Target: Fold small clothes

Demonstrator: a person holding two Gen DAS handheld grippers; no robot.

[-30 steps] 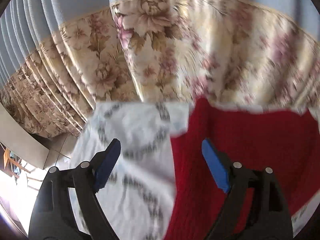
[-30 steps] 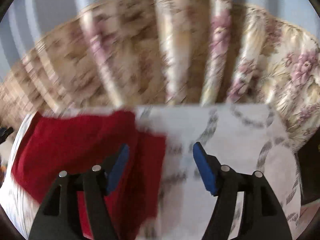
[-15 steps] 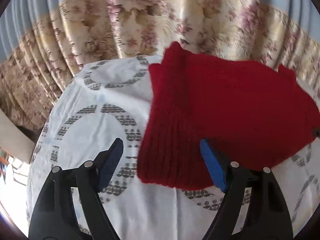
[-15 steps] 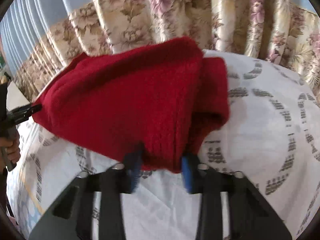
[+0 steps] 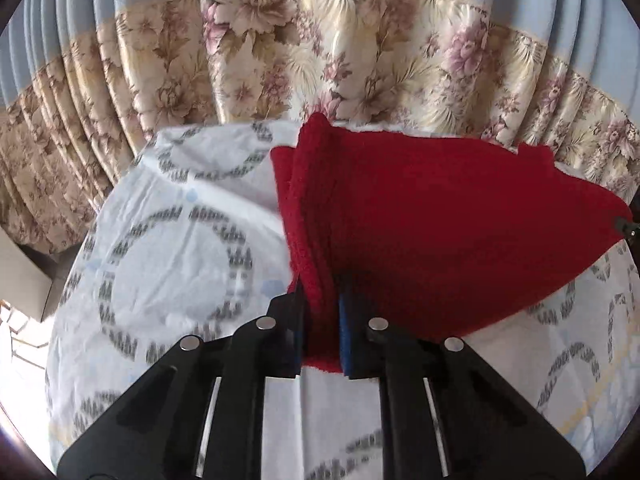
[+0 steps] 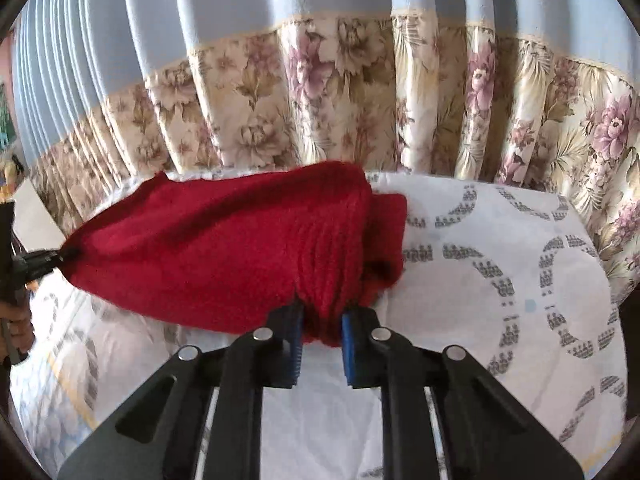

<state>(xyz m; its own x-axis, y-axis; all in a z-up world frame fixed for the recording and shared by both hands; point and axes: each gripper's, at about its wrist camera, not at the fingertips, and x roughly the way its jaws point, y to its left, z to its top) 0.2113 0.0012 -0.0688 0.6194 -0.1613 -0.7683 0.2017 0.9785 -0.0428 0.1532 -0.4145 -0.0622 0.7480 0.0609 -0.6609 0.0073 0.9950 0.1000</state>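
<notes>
a: what does the red knit garment (image 5: 440, 216) look like?
b: deep red, ribbed, fuzzy at the edges, doubled over with a second layer showing along one side. it's lifted off the white sheet with grey ring print (image 5: 172, 248), sagging between two held corners.
a: which way does it run?
b: its long axis goes side to side, parallel to the floral curtain (image 5: 320, 64) behind the sheet, stretched from one gripper to the other.
a: and the tools?
b: the left gripper (image 5: 320, 332) has just closed; its blue pads pinch the garment's near corner. the right gripper (image 6: 320, 336) has also just closed, clamping a bunched corner.
</notes>
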